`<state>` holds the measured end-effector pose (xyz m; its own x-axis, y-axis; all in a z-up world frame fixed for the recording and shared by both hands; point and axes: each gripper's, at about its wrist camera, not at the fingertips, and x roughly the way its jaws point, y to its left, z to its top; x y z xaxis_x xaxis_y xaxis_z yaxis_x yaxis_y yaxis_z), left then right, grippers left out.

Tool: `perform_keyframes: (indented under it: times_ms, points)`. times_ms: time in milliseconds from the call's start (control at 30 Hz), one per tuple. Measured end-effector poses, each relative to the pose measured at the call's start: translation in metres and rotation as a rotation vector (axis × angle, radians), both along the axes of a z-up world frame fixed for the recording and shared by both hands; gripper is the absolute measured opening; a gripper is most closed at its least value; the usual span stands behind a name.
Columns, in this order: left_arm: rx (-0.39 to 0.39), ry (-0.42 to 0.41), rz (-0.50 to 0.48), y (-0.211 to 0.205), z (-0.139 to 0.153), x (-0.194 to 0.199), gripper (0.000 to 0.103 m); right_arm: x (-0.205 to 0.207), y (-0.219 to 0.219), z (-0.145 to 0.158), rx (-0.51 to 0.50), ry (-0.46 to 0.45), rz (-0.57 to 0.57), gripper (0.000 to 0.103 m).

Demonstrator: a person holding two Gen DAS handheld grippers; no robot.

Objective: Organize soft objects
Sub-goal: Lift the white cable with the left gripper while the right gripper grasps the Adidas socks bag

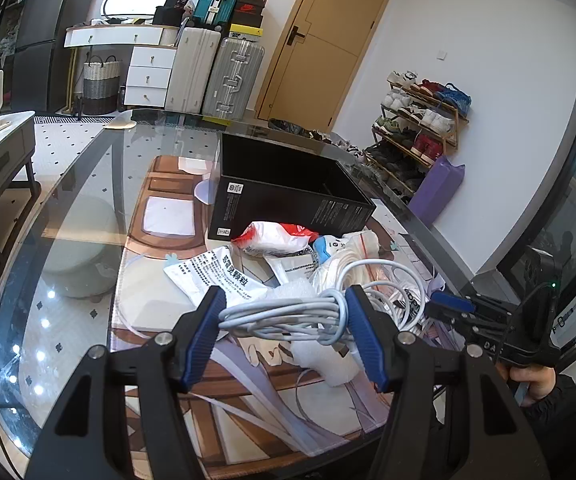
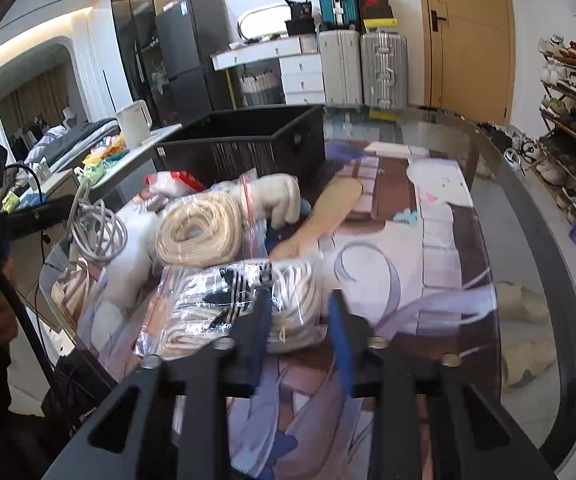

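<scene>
A room with suitcases, a tan door and a shoe rack sits behind a glass counter [image 1: 88, 184] with a picture mat on it. A pile of soft things lies on the mat, in front of an open black box [image 1: 288, 188].

The left gripper [image 1: 284, 328] has its fingers set wide around a bundle of grey cable [image 1: 288, 316]. The bundle's long side runs across, from one finger to the other, so it looks like closing would pinch it at the ends. I cannot tell if the pads touch it yet. The box lies straight ahead, past the pile.

The right gripper [image 2: 300, 336] has its fingers partly open, at the edge of a clear bag of cord [image 2: 232, 304].

A white packet [image 1: 212, 276] has Chinese writing I cannot read well. The shiny bag shows three dark stripes, like Adidas.
</scene>
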<state>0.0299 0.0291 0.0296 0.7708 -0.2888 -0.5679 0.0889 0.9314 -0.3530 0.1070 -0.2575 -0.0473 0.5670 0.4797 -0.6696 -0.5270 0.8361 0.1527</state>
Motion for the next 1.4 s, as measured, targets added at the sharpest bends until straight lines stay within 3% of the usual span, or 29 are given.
perform_keyframes:
  times_ms: [67, 133, 333, 600, 633, 667, 700, 767, 833, 1033, 1400]
  points:
    - [-0.001, 0.001, -0.001, -0.001, 0.0, 0.0, 0.061, 0.0, -0.003, -0.001, 0.031, 0.028, 0.007, 0.056]
    - [-0.001, 0.002, -0.005, -0.002, -0.001, 0.002, 0.061, 0.001, -0.006, -0.003, 0.054, 0.06, -0.011, 0.066]
    - [-0.001, 0.003, -0.008, -0.002, -0.001, 0.003, 0.061, -0.003, 0.008, -0.006, 0.044, 0.062, 0.013, 0.085]
    - [-0.001, 0.003, -0.005, -0.001, -0.001, 0.004, 0.061, 0.017, 0.031, -0.015, 0.001, 0.098, 0.06, 0.087]
    - [-0.001, 0.003, -0.004, -0.001, 0.0, 0.004, 0.061, 0.018, 0.034, -0.015, -0.01, 0.094, 0.068, 0.083]
    - [-0.002, 0.003, -0.004, 0.0, 0.0, 0.005, 0.061, 0.017, 0.035, -0.014, -0.009, 0.092, 0.076, 0.071]
    - [-0.002, 0.004, -0.003, 0.001, 0.0, 0.005, 0.061, 0.017, 0.037, -0.013, -0.007, 0.088, 0.08, 0.066]
    - [-0.003, 0.005, -0.002, 0.002, 0.0, 0.005, 0.061, 0.016, 0.035, -0.011, 0.006, 0.084, 0.083, 0.035]
    - [-0.002, 0.007, -0.001, 0.003, 0.001, 0.006, 0.061, 0.014, 0.031, -0.01, 0.026, 0.077, 0.072, 0.024]
    - [0.0, 0.007, 0.003, 0.004, 0.004, 0.007, 0.061, 0.002, 0.021, 0.001, 0.068, 0.024, 0.07, 0.018]
    - [0.01, -0.004, 0.005, 0.002, 0.015, 0.013, 0.061, -0.012, 0.012, 0.035, 0.107, -0.071, 0.065, 0.017]
